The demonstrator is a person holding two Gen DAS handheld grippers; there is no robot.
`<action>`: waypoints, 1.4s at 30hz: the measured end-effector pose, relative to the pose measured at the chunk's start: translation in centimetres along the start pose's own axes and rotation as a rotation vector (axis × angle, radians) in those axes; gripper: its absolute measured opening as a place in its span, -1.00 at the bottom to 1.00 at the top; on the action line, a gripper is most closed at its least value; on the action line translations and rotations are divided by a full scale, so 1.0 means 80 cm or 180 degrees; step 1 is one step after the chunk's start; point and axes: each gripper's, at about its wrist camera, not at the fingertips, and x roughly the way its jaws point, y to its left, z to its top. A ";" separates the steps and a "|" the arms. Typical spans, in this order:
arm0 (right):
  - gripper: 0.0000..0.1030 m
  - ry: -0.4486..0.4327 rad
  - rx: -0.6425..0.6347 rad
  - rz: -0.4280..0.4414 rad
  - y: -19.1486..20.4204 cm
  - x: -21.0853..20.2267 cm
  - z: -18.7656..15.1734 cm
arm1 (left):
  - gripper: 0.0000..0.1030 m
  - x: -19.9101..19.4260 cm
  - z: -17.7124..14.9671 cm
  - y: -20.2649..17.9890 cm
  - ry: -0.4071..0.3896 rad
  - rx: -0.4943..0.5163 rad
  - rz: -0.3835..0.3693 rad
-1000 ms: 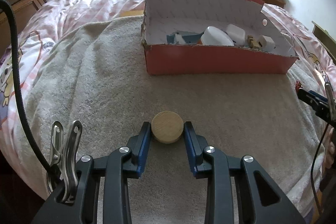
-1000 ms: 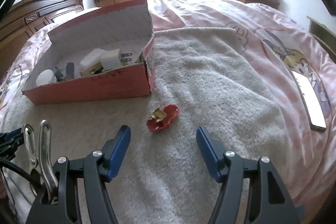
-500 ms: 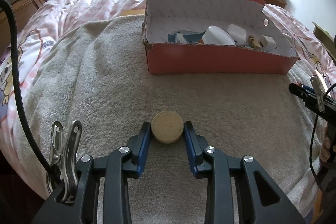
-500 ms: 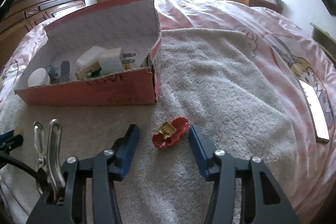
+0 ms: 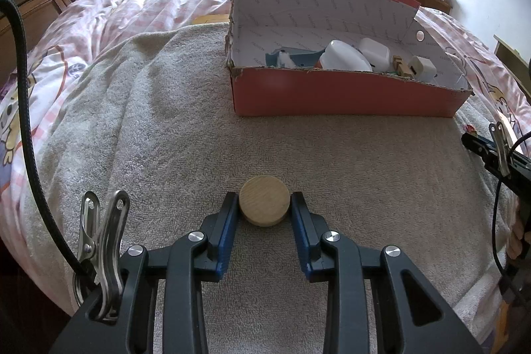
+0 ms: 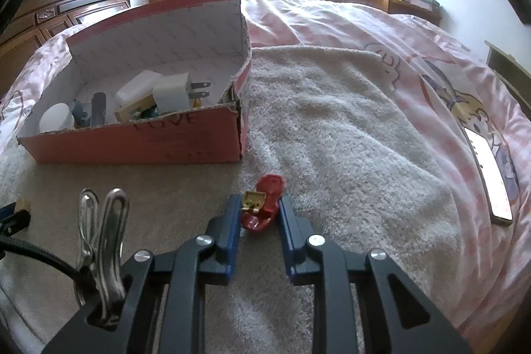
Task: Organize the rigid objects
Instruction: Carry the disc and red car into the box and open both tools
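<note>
Bed: one bed with a pink cartoon-print quilt (image 6: pixel 415 55) is filling both views.
Towel: one grey terry towel (image 5: pixel 149 138) is lying spread over the quilt, carrying everything below.
Box: one red cardboard box with a white lining (image 5: pixel 332 98) is sitting open on the towel, far from the left gripper and far-left of the right one.
Box contents: two white plug adapters (image 6: pixel 176 95), one white rounded bottle (image 5: pixel 345 58), one grey-blue piece and a few small wooden bits are lying inside; the rest is too jumbled to count.
Phone: one flat phone with a pale screen (image 6: pixel 488 168) is lying on the quilt at the far right.
Wooden disc: one round pale wooden disc (image 5: pixel 264 204) is resting flat on the near towel, between the left fingers.
Toy car: one small red toy car with a gold top (image 6: pixel 264 208) is lying on the near towel, just right of the box's near corner.
Left gripper (image 5: pixel 264 208): it is pointing steeply downward, blue pads clamped on both sides of the disc.
Right gripper (image 6: pixel 259 211): it is angling down at the towel, its jaws closing on the car, pads touching its sides.
</note>
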 end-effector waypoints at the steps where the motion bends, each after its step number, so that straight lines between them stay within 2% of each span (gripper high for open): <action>1: -0.57 0.0005 0.0006 0.0006 0.000 -0.001 0.000 | -0.37 0.000 0.000 0.000 0.0001 -0.0003 -0.0003; 14: -0.57 0.0005 -0.0079 0.0215 0.024 -0.028 -0.007 | -0.37 -0.013 0.010 -0.004 -0.0064 0.0002 -0.0060; 29: -0.57 -0.0080 -0.0196 0.0468 0.053 -0.057 0.004 | -0.37 -0.038 0.055 -0.028 -0.0288 0.0120 -0.0178; 35: -0.57 -0.0144 -0.0227 0.0546 0.060 -0.066 0.015 | -0.37 -0.043 0.073 -0.041 -0.0355 0.0175 -0.0217; 42: -0.57 -0.0346 -0.0324 0.0623 0.071 -0.081 0.042 | -0.37 -0.042 0.099 -0.052 -0.0426 0.0192 -0.0232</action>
